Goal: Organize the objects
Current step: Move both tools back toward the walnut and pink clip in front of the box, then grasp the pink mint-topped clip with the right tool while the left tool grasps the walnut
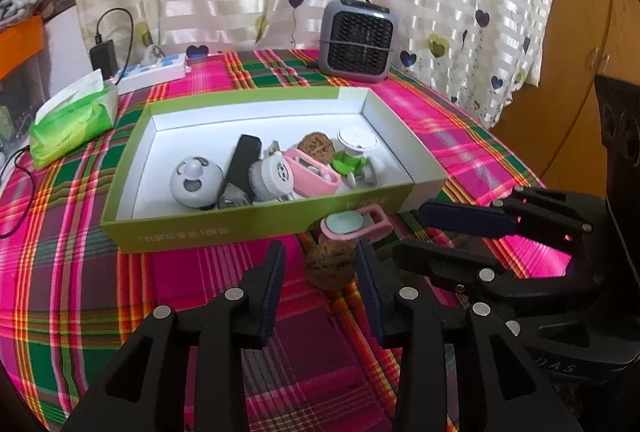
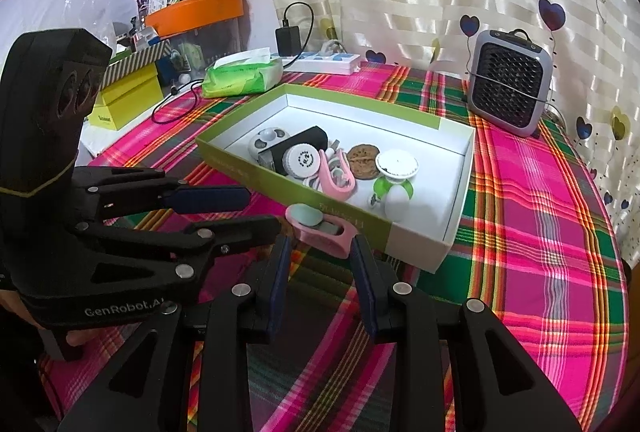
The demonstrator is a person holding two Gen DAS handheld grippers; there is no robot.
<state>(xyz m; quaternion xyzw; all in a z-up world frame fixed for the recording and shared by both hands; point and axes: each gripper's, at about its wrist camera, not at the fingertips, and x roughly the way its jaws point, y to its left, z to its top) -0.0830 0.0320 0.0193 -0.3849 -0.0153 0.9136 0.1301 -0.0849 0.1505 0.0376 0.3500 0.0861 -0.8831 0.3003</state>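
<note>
Two grippers held near a green box on a plaid tablecloth

The left gripper [image 1: 320, 280] is seen parted around a brown walnut [image 1: 330, 266], pads clear; the pink holder [image 2: 320, 228], against the box [image 2: 224, 156], is partly hidden; the right gripper [image 2: 320, 272] stands parted, empty.

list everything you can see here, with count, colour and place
box: 1, green, white inside, table centre
walnuts: 2, brown, one before box, one inside
pink holder: 1, pink, before box
toy car: 1, green-white, in box
round gadget: 1, grey-white, in box
tissue pack: 1, green, left rear
fan heater: 1, grey, behind box
power strip: 1, white, rear
tablecloth: 1, pink-green plaid
left gripper: black, open
right gripper: black, open
</note>
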